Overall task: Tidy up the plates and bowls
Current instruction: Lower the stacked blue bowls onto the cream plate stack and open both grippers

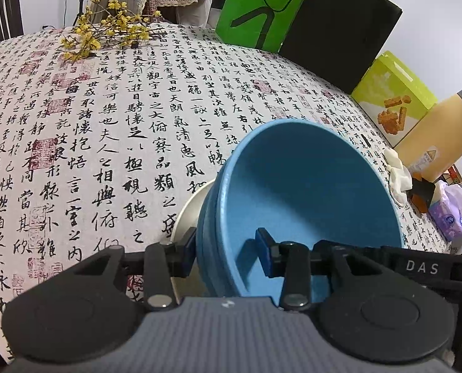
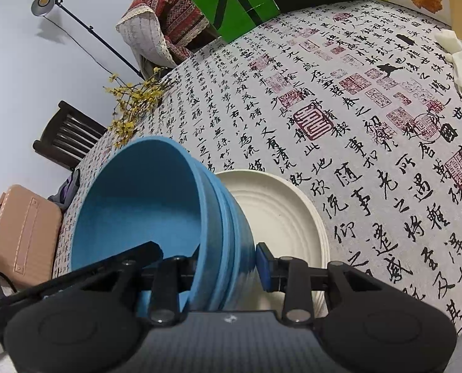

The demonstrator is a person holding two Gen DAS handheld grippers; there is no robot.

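Left gripper (image 1: 226,253) clamped on blue bowl stack's (image 1: 308,199) rim, right gripper (image 2: 227,262) clamped on opposite rim, white plates (image 2: 280,214) just beyond right gripper's outer finger.

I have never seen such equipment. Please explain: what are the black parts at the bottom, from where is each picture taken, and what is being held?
No robot here: a person holds a two-finger tool in each hand, with a camera on each looking along its fingers. One picture comes from the left gripper, the other from the right gripper. Each grips the wall of the same stack of blue bowls, on opposite sides, one finger inside, one outside. The stack is tilted over white plates on a table with a calligraphy cloth. Yellow flowers and boxes lie farther back.
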